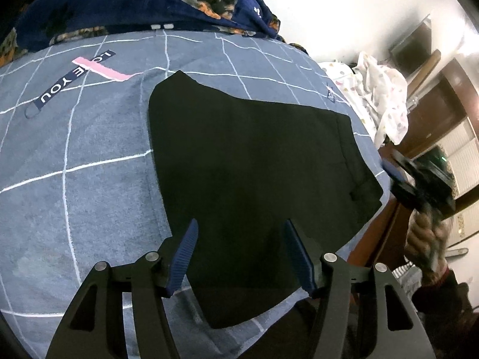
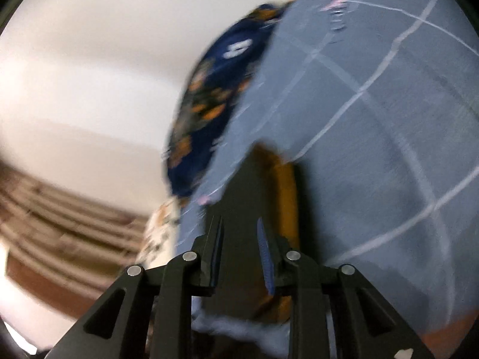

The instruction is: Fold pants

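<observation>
As far as both views show, the bed sheet [image 1: 89, 155], a grey-blue checked cover, carries the work, with a dark floral blanket [image 1: 134, 3] bunched at 12 o'clock and a white spotted cloth [image 1: 386, 101] heaped off the edge at 2 o'clock. At the centre of the left wrist view, the pants [image 1: 254, 179] lie flat on the sheet as a compact black panel, with the waistband seam toward 3 o'clock. This layout suggests that at least one fold is done. Whether a further fold is required cannot be judged from the dark fabric. At 6 o'clock the left gripper [image 1: 242, 257] hangs above the near end of the pants, jaws spread and grasping nothing. The right gripper [image 2: 241, 257] appears at 3 o'clock, held by a hand [image 1: 425, 239] off the bed edge. In its own blurred view the jaws stand narrowly parted, nothing pinched between them.
</observation>
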A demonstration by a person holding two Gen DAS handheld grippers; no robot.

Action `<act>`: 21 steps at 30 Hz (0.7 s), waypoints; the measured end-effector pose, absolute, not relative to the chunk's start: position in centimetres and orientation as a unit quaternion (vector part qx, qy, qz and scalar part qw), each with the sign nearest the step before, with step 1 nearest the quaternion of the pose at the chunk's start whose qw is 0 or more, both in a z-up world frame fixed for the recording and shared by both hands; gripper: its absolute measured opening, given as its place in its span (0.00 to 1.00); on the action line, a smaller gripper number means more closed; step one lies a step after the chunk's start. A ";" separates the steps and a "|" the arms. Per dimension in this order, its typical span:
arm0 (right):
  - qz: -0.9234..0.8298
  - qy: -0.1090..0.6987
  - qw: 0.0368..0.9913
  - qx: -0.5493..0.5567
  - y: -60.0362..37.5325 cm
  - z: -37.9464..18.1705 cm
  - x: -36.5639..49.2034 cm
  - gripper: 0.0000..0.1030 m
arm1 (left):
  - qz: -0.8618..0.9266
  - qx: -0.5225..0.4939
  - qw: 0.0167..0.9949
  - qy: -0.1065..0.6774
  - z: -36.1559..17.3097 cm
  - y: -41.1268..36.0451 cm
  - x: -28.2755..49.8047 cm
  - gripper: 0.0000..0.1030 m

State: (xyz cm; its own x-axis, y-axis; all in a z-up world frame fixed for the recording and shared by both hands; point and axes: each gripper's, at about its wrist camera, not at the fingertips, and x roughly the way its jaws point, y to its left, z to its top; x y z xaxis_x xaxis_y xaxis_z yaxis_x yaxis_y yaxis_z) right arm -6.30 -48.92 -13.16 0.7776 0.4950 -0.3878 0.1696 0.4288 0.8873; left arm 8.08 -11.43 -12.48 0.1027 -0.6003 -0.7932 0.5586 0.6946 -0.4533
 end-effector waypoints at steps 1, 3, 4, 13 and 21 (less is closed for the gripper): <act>0.119 0.325 0.778 0.525 -48.1 -12.6 -6.6 0.23 | -0.390 -0.024 0.741 0.546 -12.5 -11.4 8.2 0.59; 0.147 0.346 0.760 0.530 -46.5 -12.2 -7.3 0.23 | -0.391 -0.034 0.739 0.548 -12.6 -11.2 8.2 0.59; 0.150 0.363 0.751 0.530 -45.7 -12.5 -7.4 0.23 | -0.391 -0.039 0.738 0.549 -12.6 -11.2 8.2 0.59; 0.086 0.407 0.699 0.582 -46.1 -18.3 -8.2 0.20 | -0.391 -0.047 0.738 0.547 -12.3 -10.6 8.0 0.60; 0.076 0.390 0.691 0.603 -46.8 -18.2 -9.3 0.31 | -0.391 -0.054 0.736 0.550 -12.7 -10.4 8.2 0.60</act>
